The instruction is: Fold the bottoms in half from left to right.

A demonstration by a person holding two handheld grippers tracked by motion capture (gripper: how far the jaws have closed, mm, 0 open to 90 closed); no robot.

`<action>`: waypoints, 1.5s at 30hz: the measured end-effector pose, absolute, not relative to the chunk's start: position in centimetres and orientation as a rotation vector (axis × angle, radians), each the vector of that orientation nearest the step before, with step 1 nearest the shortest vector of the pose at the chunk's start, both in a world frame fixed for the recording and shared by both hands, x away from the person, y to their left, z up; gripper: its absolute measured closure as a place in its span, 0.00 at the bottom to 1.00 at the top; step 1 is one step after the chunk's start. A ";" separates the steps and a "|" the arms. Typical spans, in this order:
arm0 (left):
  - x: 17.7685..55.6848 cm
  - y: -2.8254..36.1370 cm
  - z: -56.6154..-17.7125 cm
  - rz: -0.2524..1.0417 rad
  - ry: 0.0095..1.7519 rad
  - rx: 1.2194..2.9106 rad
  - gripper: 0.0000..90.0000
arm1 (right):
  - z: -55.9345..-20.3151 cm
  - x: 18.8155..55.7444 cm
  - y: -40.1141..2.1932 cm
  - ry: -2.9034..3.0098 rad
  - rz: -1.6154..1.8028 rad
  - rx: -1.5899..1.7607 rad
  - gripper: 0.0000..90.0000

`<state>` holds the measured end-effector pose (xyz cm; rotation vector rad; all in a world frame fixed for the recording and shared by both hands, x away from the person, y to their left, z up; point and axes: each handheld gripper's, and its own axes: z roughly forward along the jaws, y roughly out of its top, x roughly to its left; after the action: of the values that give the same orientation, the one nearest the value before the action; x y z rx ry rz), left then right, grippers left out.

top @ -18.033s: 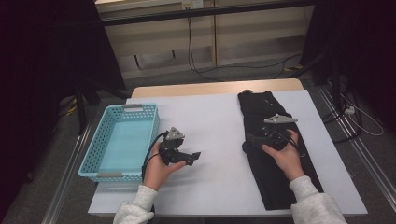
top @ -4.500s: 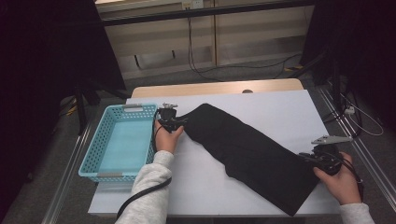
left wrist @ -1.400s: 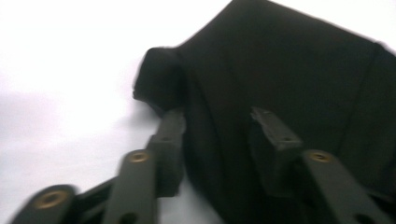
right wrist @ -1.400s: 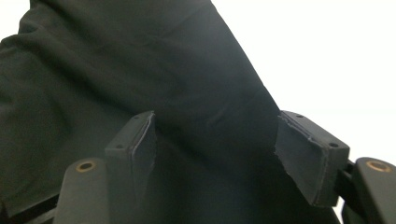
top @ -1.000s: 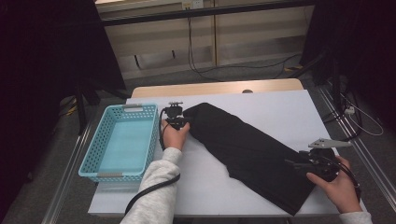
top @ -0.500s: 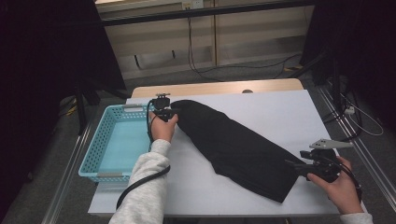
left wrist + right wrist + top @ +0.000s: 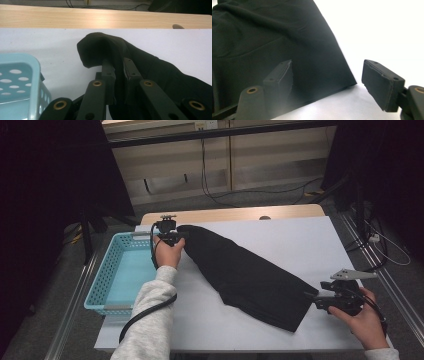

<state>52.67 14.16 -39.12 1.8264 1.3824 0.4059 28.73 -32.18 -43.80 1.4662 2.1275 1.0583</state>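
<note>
Matt black cloth garment (image 7: 245, 275), soft and faintly creased, smooth white matt table top (image 7: 280, 240) edged at the far side with pale grained wood, light-blue perforated plastic basket (image 7: 120, 275) with a slight sheen, matt black rubbery jaw pads (image 7: 280, 75), brass-coloured metal rivets

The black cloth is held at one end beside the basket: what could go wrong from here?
1. The left gripper pinches only a small fold of the black cloth, so the fold may slip out under pull.
2. The right gripper, whose jaws have just been opening, stands open over the cloth's far corner; that end lies loose and may drag across the table.
3. The cloth may catch on the basket rim.
</note>
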 end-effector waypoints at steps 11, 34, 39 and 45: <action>51.1 12.2 -39.1 0.331 1.249 1.858 0.91 | -43.7 28.7 -32.1 2.127 1.071 1.463 0.25; 46.2 8.1 -42.9 0.152 0.987 1.950 0.91 | -43.8 28.9 -31.6 2.134 1.070 1.458 0.25; 45.9 8.0 -42.8 0.148 0.955 1.955 0.91 | -44.0 29.1 -31.4 2.145 1.068 1.457 0.25; 45.3 7.9 -42.6 0.133 0.916 1.964 0.91 | -44.0 29.5 -31.2 2.148 1.071 1.454 0.25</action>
<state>45.32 7.89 -42.57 1.9639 0.9159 0.1329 29.46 -31.17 -44.02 1.4542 2.1484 1.0709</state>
